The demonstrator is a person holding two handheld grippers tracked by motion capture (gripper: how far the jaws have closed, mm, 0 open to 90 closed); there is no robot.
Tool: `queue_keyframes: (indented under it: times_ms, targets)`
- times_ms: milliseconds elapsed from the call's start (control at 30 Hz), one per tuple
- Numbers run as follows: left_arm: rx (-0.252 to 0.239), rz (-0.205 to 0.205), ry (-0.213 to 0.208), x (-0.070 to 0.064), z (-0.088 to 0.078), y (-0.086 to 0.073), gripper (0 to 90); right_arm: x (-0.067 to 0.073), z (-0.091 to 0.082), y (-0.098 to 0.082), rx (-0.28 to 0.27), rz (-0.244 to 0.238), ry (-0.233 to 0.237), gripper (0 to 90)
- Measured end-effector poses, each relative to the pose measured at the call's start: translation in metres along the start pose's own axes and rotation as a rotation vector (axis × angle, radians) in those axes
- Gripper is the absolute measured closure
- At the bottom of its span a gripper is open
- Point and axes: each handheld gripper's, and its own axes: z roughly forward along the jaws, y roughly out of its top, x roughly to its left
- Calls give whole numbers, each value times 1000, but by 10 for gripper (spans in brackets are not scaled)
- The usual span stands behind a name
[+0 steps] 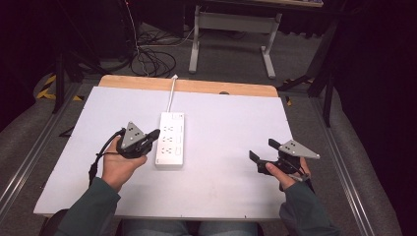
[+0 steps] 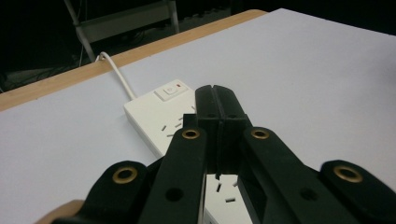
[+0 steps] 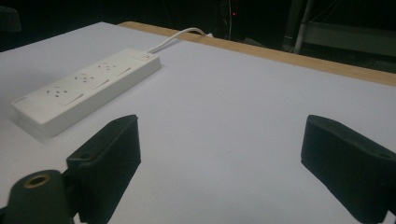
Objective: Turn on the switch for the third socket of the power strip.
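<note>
While the left gripper (image 1: 156,133), clenched, is hovering over the power strip (image 1: 170,139), a careless push risks sliding it toward three o'clock, where the right gripper (image 1: 263,150) is waiting released.

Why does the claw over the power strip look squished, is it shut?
Yes, shut. The left claw has its two black fingers pressed flat together with nothing between them, hovering over the white power strip.

Left gripper (image 1: 153,133) at the white power strip (image 1: 171,139) (jaws together); right gripper (image 1: 261,151) well apart.
</note>
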Motion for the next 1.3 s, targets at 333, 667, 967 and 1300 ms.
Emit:
queue_keyframes:
  times_ms: [333, 667, 967, 1300]
  targets:
    - [20, 14, -17, -5, 6, 0, 900, 0, 0, 0, -1, 0, 1, 123]
    - [39, 22, -39, -9, 14, 0, 900, 1, 0, 0, 2, -1, 1, 123]
    - [55, 35, -53, -12, 20, 1, 900, 1, 1, 0, 5, -7, 7, 123]
    - [78, 47, -53, -15, 27, 0, 900, 2, 1, 0, 5, -9, 7, 124]
